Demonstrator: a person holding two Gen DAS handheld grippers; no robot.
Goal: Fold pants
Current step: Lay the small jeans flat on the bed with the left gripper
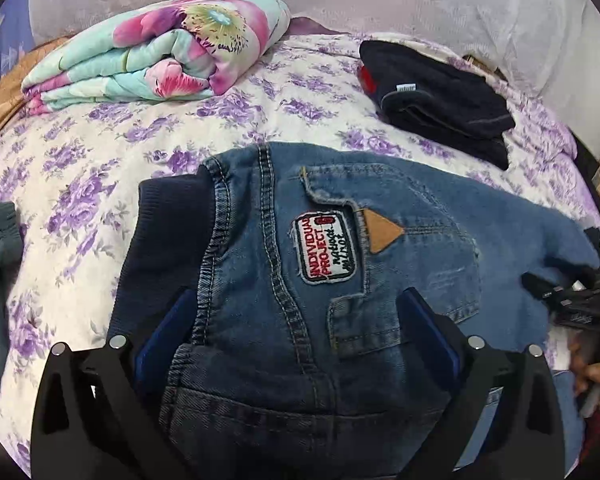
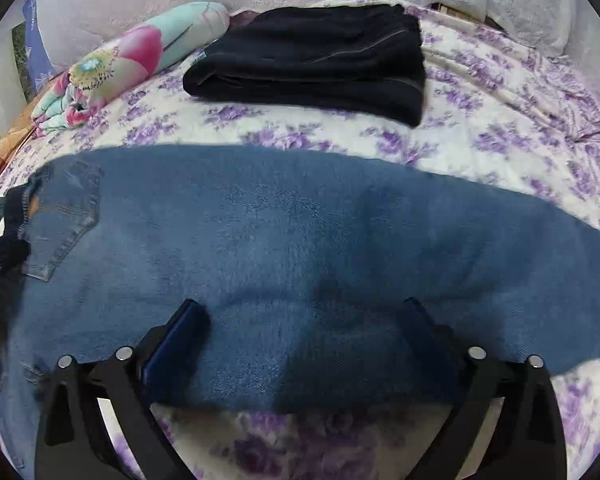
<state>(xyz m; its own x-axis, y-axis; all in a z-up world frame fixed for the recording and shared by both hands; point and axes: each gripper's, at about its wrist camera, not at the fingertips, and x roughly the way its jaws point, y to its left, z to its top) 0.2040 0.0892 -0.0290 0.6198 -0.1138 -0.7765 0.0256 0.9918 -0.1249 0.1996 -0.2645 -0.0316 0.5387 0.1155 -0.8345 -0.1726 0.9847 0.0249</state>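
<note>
The jeans (image 1: 340, 280) are spread flat across the flowered bed (image 1: 100, 168), seat side up, evidently so that a clean fold can be made. The left gripper (image 1: 296, 320) is held over the waistband end with its jaws spread wide and nothing pinched; the right gripper (image 2: 300, 320) is poised over the legs, likewise fully spread, probably for a fresh grasp. On the patch (image 1: 326, 248), at 12 o'clock from the left jaws, "INDIVIDUAL PROJECT" can be read. A folded dark garment (image 2: 312, 52) is laid at 12 o'clock, a folded floral quilt (image 1: 156, 56) at 10 o'clock.
</note>
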